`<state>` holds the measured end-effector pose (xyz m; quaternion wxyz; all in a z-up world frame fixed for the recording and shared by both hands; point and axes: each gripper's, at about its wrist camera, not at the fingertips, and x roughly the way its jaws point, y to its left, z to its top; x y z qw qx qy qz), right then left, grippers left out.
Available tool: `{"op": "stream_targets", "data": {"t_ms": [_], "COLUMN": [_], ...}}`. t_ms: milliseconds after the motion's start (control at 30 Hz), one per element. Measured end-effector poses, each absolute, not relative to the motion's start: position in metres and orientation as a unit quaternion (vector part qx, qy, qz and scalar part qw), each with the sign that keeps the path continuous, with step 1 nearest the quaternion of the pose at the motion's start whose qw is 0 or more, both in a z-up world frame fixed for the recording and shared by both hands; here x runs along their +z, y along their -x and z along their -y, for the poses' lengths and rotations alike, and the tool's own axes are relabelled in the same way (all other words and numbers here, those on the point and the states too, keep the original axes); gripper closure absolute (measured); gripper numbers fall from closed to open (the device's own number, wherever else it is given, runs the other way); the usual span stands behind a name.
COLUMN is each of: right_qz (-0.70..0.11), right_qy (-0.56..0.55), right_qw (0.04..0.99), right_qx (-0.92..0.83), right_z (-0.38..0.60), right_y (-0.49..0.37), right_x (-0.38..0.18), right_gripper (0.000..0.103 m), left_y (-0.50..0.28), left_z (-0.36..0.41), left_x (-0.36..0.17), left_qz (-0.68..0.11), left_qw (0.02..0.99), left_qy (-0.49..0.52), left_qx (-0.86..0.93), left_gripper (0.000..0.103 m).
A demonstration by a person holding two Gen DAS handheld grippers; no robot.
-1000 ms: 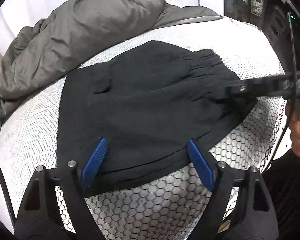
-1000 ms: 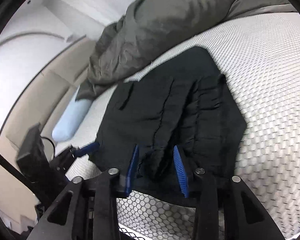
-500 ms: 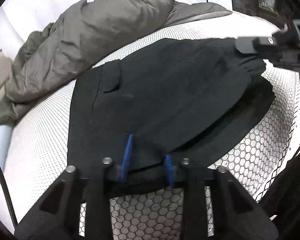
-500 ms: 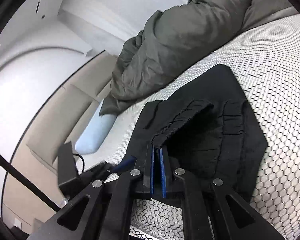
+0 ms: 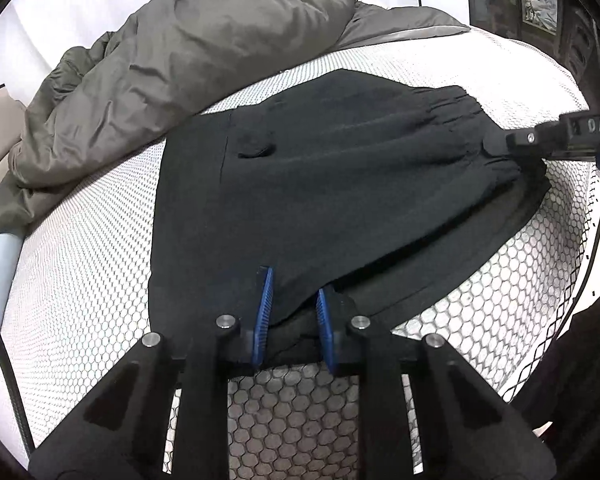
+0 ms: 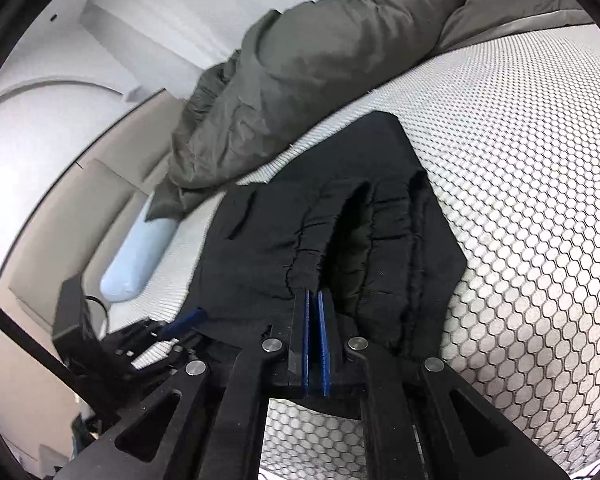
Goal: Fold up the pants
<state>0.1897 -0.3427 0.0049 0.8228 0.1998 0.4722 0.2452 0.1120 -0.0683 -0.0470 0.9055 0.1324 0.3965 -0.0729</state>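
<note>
Black pants (image 5: 340,184) lie partly folded on a white honeycomb-mesh bed cover (image 5: 80,272). My left gripper (image 5: 294,300) is shut on the near edge of the top layer and holds it a little above the layer beneath. My right gripper (image 6: 313,304) is shut on the elastic waistband (image 6: 306,264) and lifts it; it also shows at the right edge of the left wrist view (image 5: 540,142). The pants (image 6: 268,248) show a back pocket flap (image 5: 256,148). The left gripper shows at the lower left of the right wrist view (image 6: 184,320).
A crumpled grey duvet (image 5: 172,64) lies heaped just behind the pants. A light blue pillow (image 6: 140,256) rests at the bed's left side by a beige headboard (image 6: 80,208). Dark furniture (image 5: 540,4) stands beyond the bed's far right edge.
Both grippers went from open to shut on the pants. The waistband and the near edge of the top layer have risen off the layer below.
</note>
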Motion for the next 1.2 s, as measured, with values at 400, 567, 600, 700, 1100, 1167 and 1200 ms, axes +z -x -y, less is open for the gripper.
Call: {"op": "stream_targets", "data": {"t_ms": [400,567,600,700,1100,1167,1200], "right_qz": [-0.477,-0.479,-0.483,-0.487,-0.482,-0.465,-0.464], "right_qy": [-0.206,-0.212,-0.216,-0.206,-0.200,-0.196,-0.196], "right_qw": [0.816,0.811,0.808,0.808,0.815,0.829,0.829], "right_qx": [0.253,0.259,0.260,0.259,0.251,0.240,0.241], "right_z": [0.343,0.341,0.340,0.334,0.343,0.349,0.349], "right_y": [-0.191,-0.198,-0.201,-0.204,-0.208,-0.220,-0.228], "right_x": [0.008,0.007,0.006,0.004,0.013,0.025,0.028], "right_gripper": [0.079,0.074,0.074,0.075,0.081,0.078,0.077], "left_y": [-0.091,-0.089,-0.091,-0.095,-0.131,-0.131,-0.131], "left_z": [0.040,0.033,0.031,0.028,0.046,0.047,0.048], "left_x": [-0.011,0.001,0.001,-0.002,-0.048,-0.047,-0.048], "left_qz": [-0.383,-0.375,-0.375,-0.383,-0.433,-0.435,-0.437], "left_qw": [0.913,0.914,0.913,0.912,0.900,0.898,0.898], "left_qy": [-0.015,0.015,0.024,0.043,-0.015,-0.013,-0.011], "left_qx": [-0.139,-0.158,-0.156,-0.142,-0.051,-0.056,-0.056], "left_gripper": [0.026,0.023,0.023,0.022,0.022,0.021,0.021]}}
